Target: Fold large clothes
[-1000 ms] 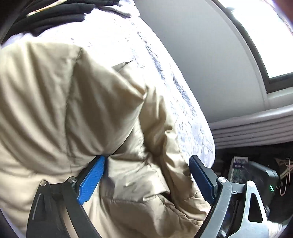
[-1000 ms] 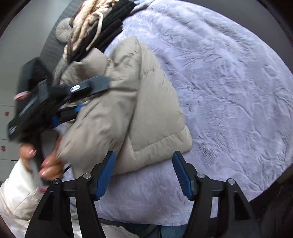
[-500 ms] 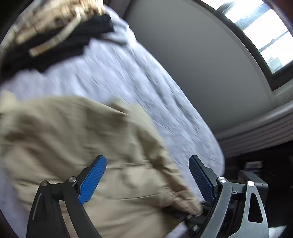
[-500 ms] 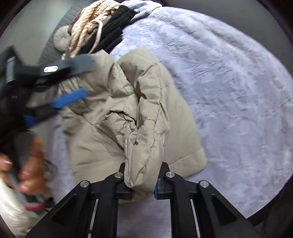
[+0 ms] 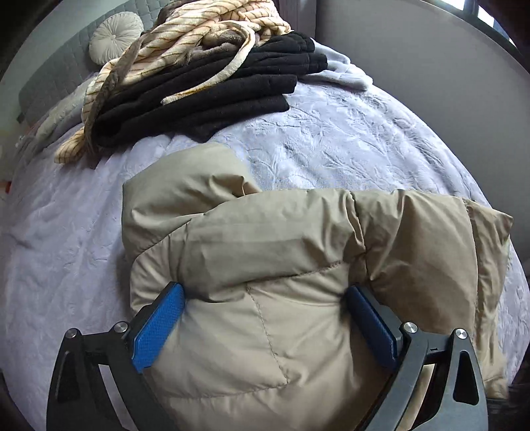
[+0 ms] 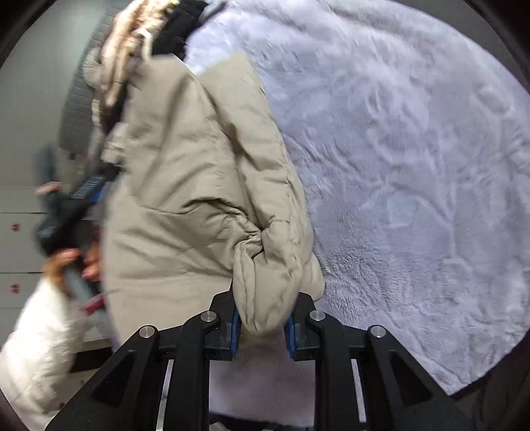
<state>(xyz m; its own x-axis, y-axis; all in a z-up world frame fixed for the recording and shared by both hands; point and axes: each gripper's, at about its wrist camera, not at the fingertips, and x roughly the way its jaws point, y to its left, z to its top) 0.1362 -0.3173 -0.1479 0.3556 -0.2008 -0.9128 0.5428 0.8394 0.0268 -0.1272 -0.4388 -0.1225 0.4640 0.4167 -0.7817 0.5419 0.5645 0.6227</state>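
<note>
A beige puffer jacket (image 5: 281,252) lies bunched on the pale lilac bed cover (image 5: 347,139). My left gripper (image 5: 263,291) straddles its near bulk. Its jaws are wide and still opening, and the puffy fabric fills the gap between the blue pads. In the right wrist view the jacket (image 6: 185,185) rises in a tall heap. My right gripper (image 6: 261,318) pinches a rolled fold of its edge. Its jaws are opening slightly, but both pads still press the fold. The left gripper (image 6: 76,199) shows there as a blur behind the jacket, held by a hand (image 6: 66,262).
A stack of folded black clothes (image 5: 212,96) with a cream striped blanket (image 5: 205,30) on top sits at the bed's far end. A round cushion (image 5: 114,36) leans on the grey headboard (image 5: 49,76). A grey wall (image 5: 414,66) runs along the right. A white sleeve (image 6: 36,348) is at lower left.
My right gripper went from open beside the jacket to shut on a fold of its edge. My left gripper tipped downward over the jacket, which now stands heaped higher.
</note>
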